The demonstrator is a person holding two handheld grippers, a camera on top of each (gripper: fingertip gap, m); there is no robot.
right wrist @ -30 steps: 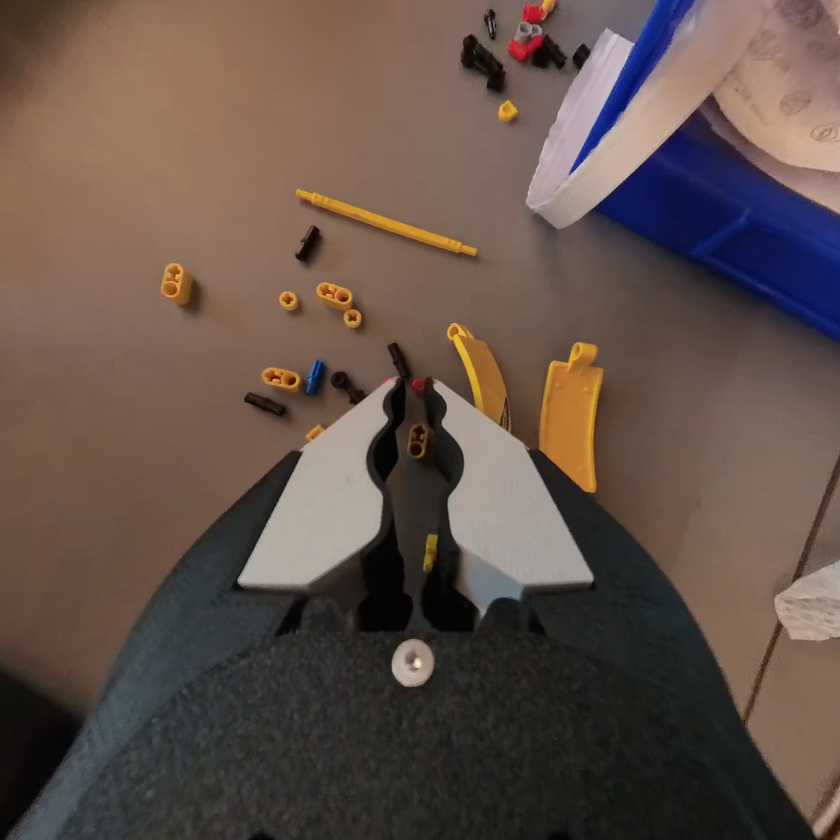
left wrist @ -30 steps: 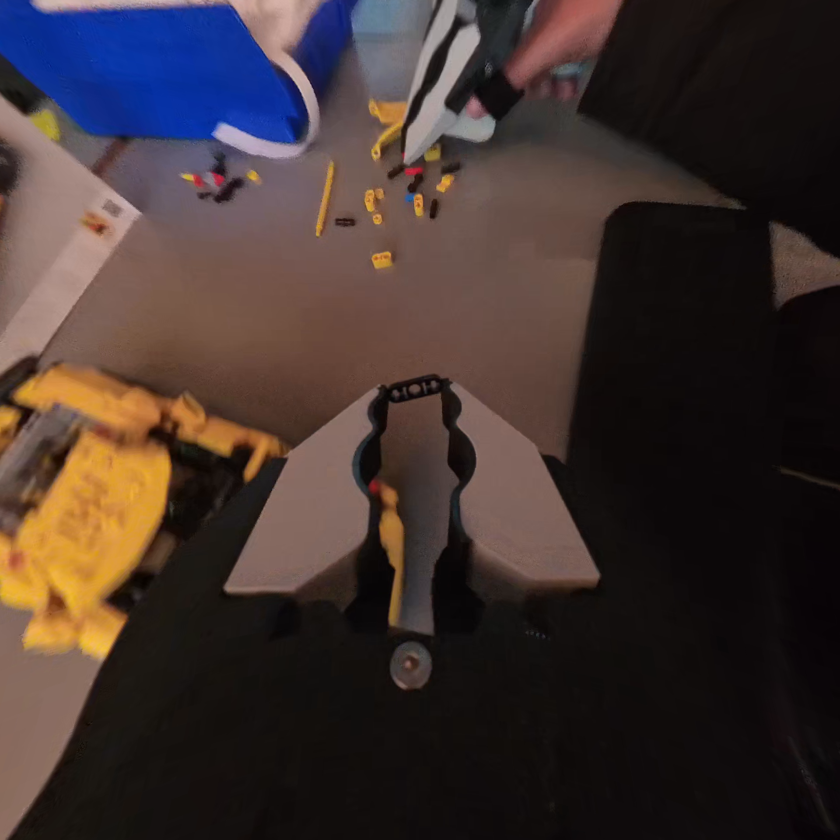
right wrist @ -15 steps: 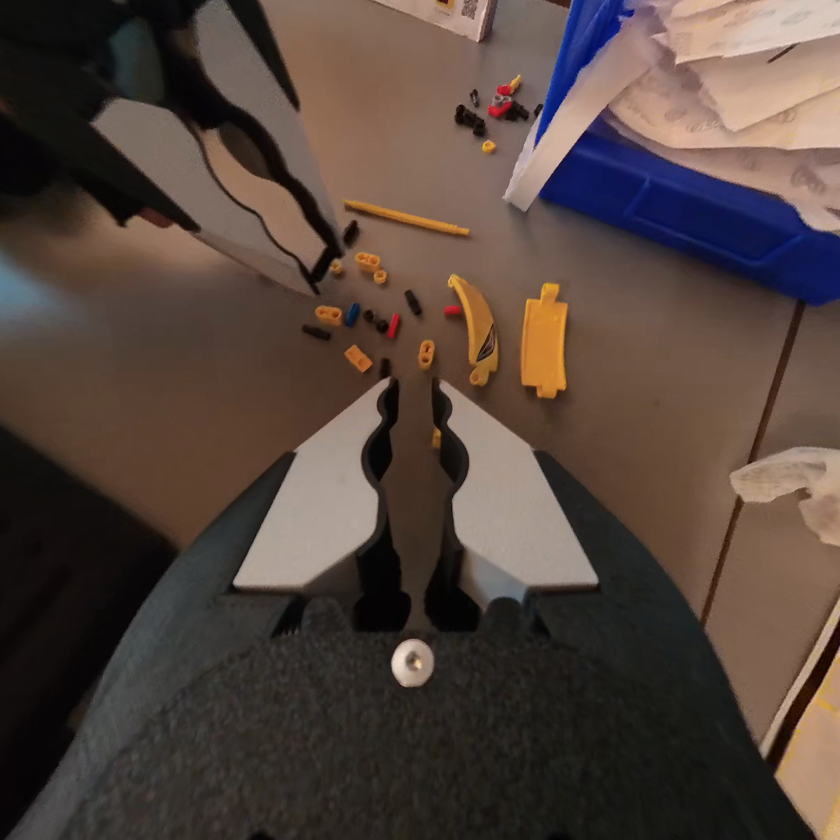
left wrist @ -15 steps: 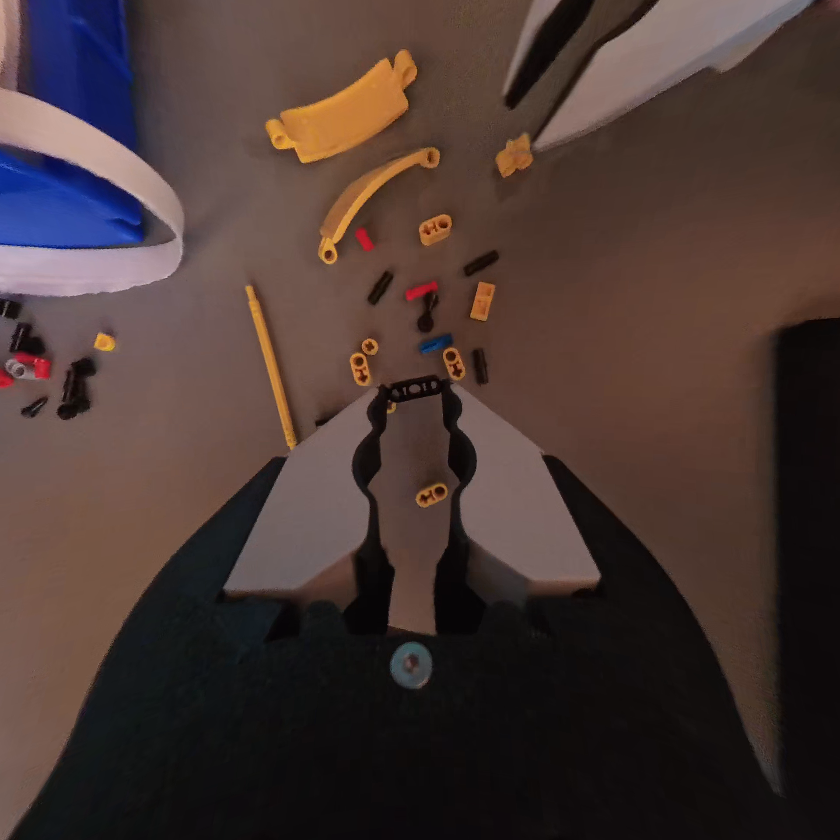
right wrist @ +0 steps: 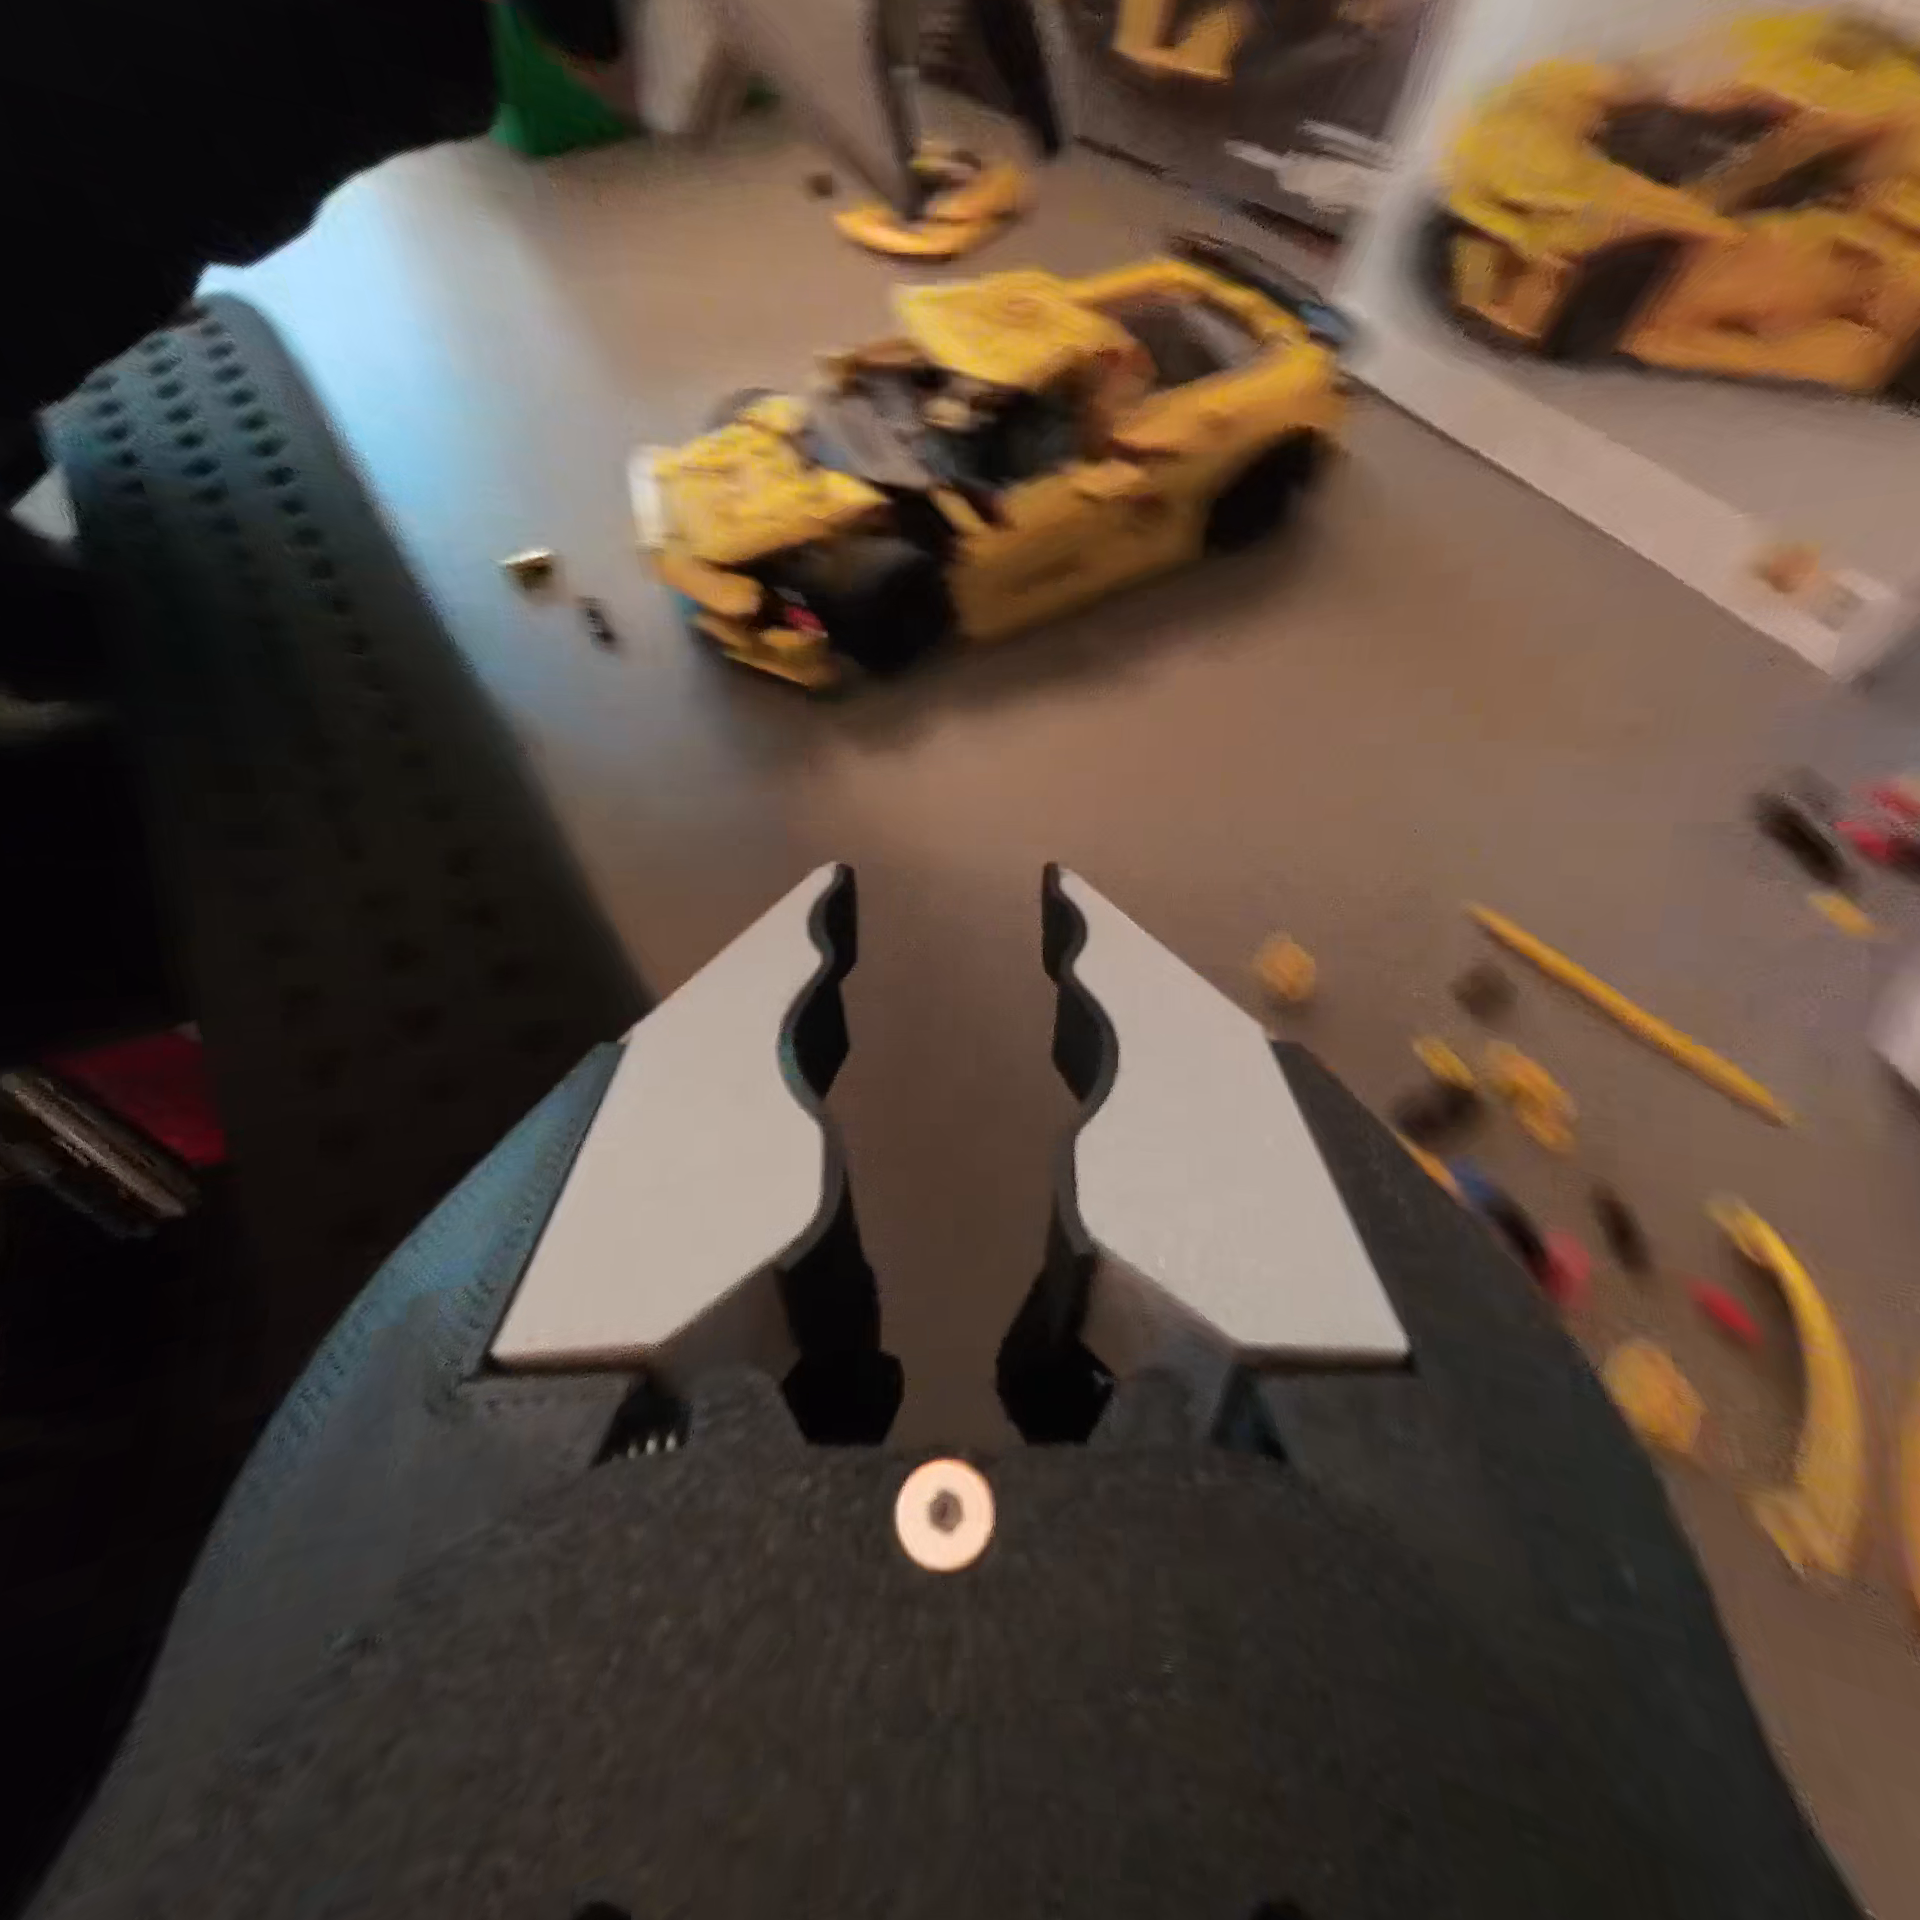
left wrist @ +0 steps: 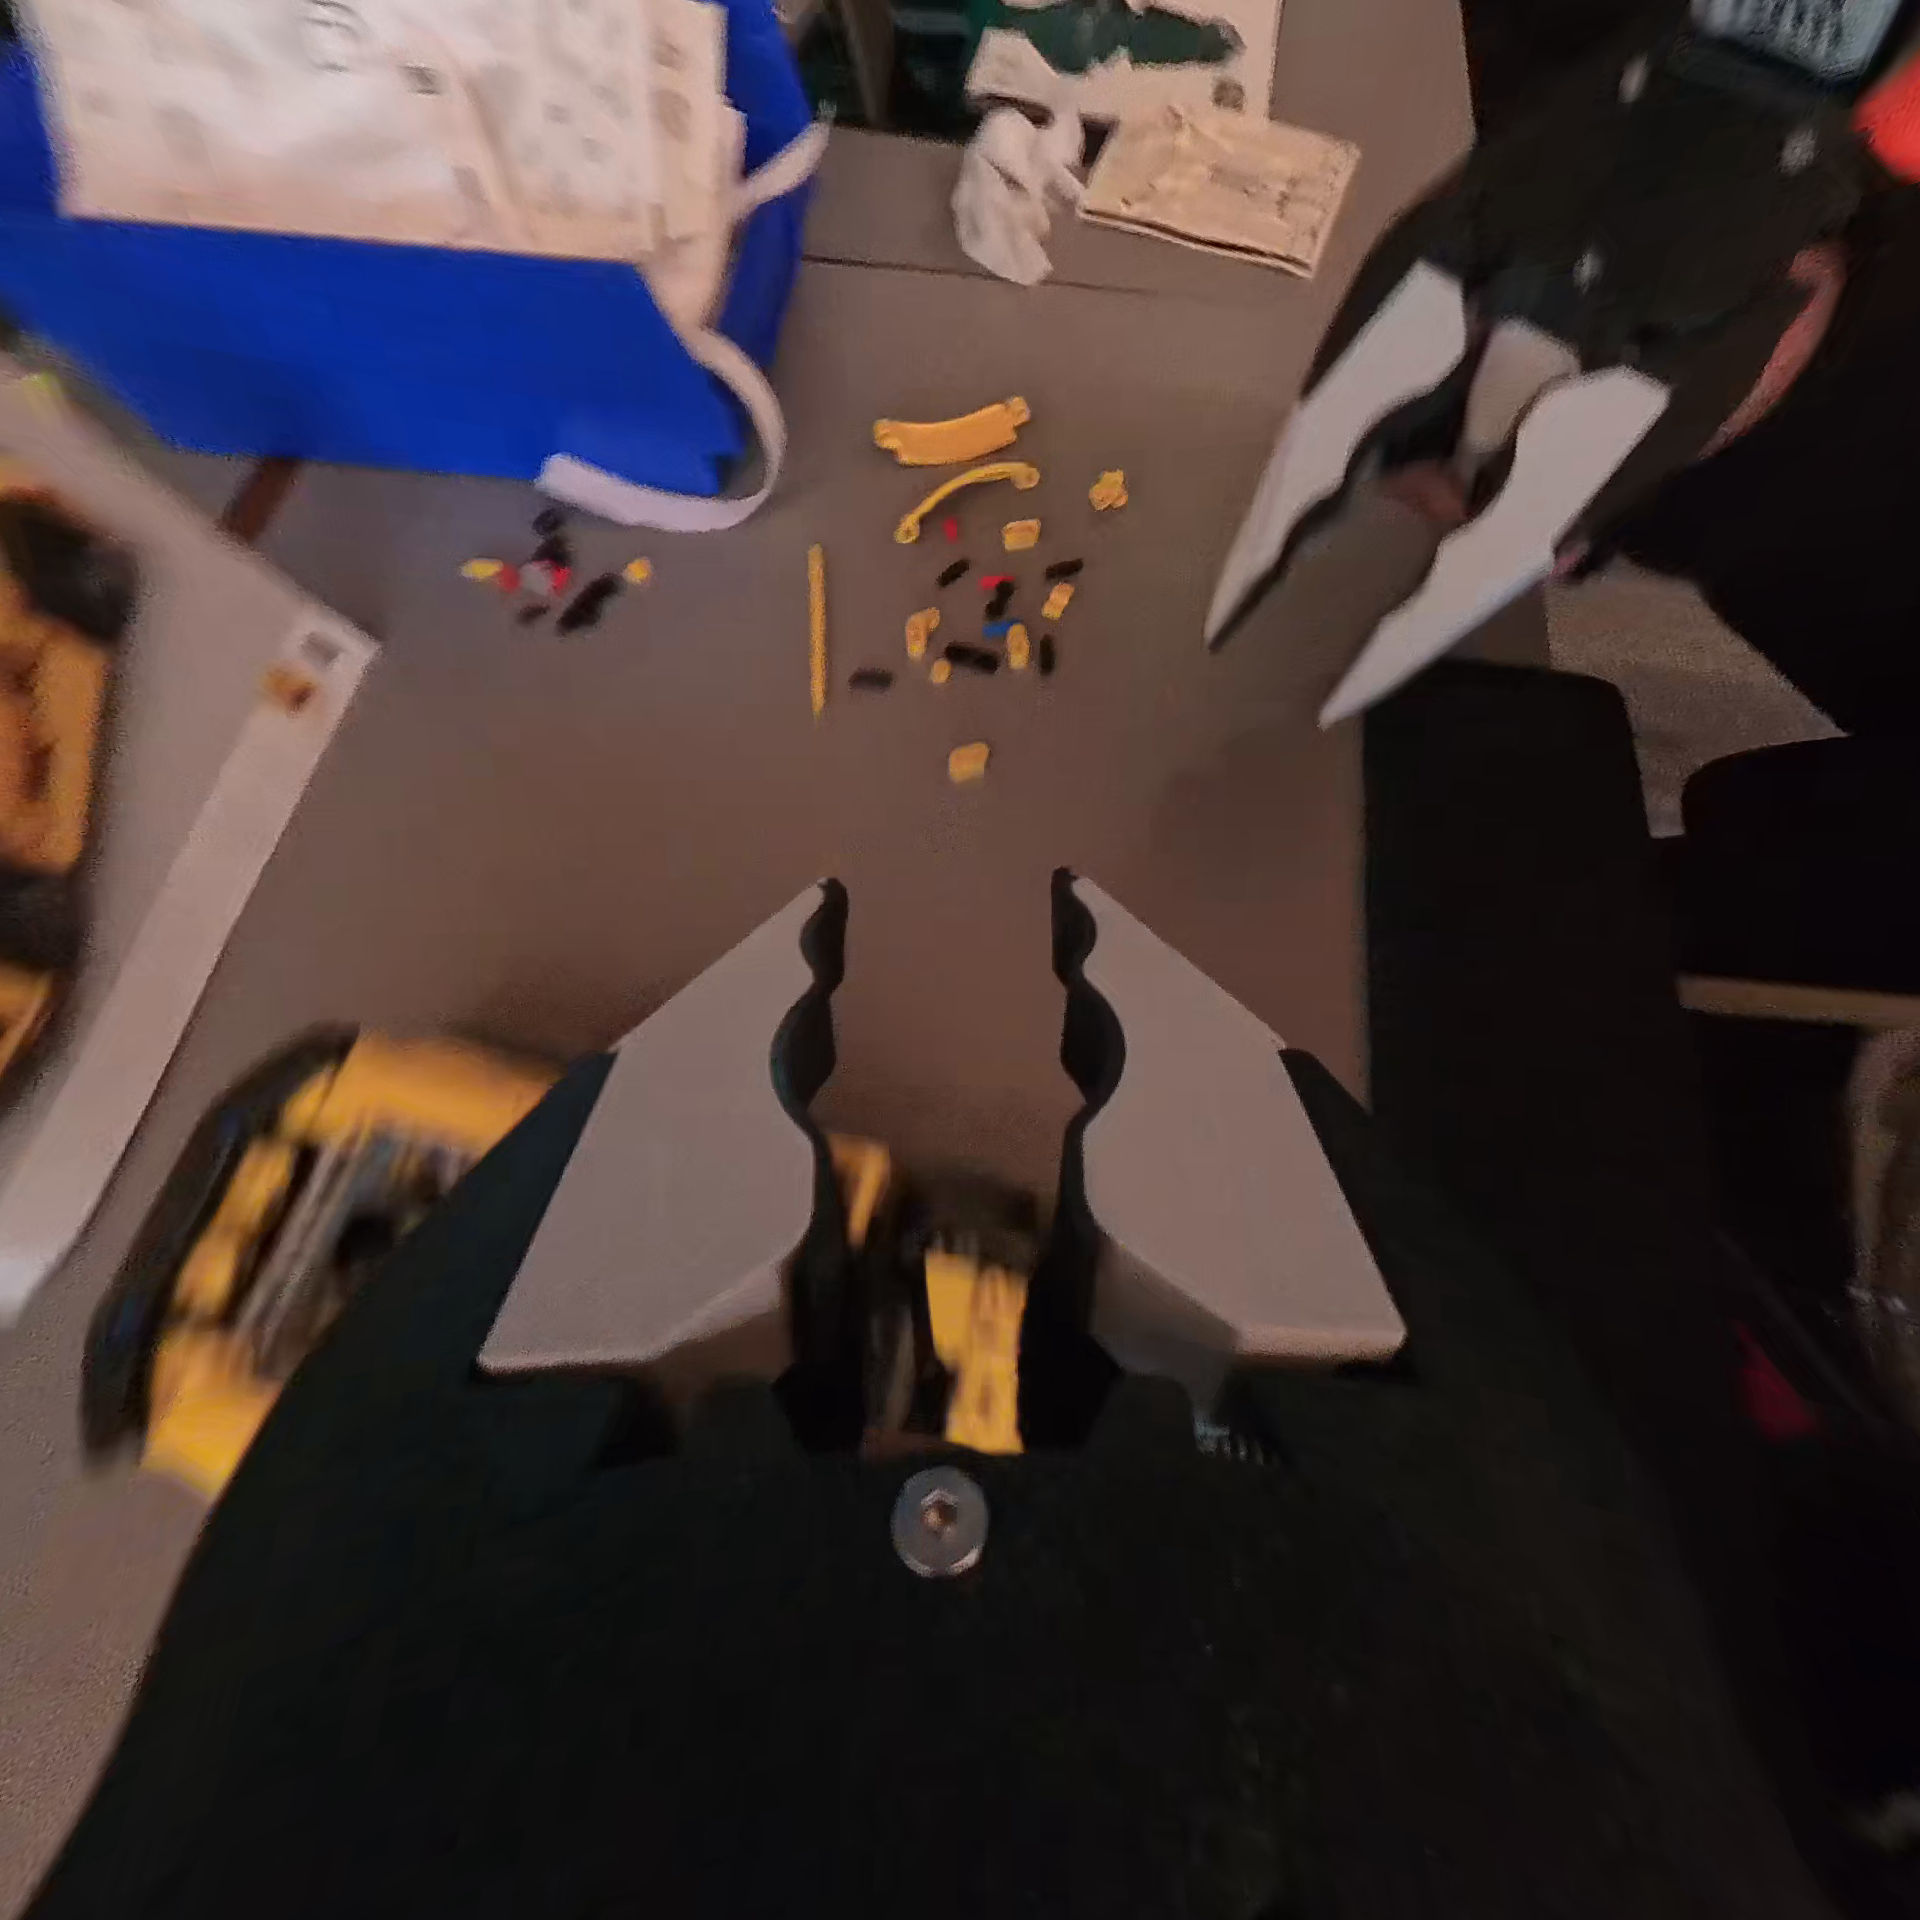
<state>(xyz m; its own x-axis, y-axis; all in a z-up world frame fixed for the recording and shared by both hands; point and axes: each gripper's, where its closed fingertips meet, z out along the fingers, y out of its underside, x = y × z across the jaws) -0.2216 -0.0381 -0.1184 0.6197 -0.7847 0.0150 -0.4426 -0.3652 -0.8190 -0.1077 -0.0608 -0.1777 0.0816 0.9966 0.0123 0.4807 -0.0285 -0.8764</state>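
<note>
Left tool (left wrist: 943, 883) released, empty, above the yellow car (left wrist: 343, 1195) on the grey table (left wrist: 582, 831). Right tool (right wrist: 948, 873) released too, empty, raised over bare table, pointing toward the car (right wrist: 997, 457); seen in the left view (left wrist: 1382, 582) right of the loose parts (left wrist: 977, 623). Yellow rod (left wrist: 817, 629) left of those parts. Beyond: blue bin (left wrist: 364, 353) with printed sheets (left wrist: 364, 114), print too blurred to read. Box (right wrist: 1683, 208) picturing a yellow car behind the model.

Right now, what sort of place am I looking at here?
Probably a hobby or work table for building a brick model: a half-built yellow toy car, small loose pieces scattered on the grey tabletop, and a blue bin holding printed sheets.
</note>
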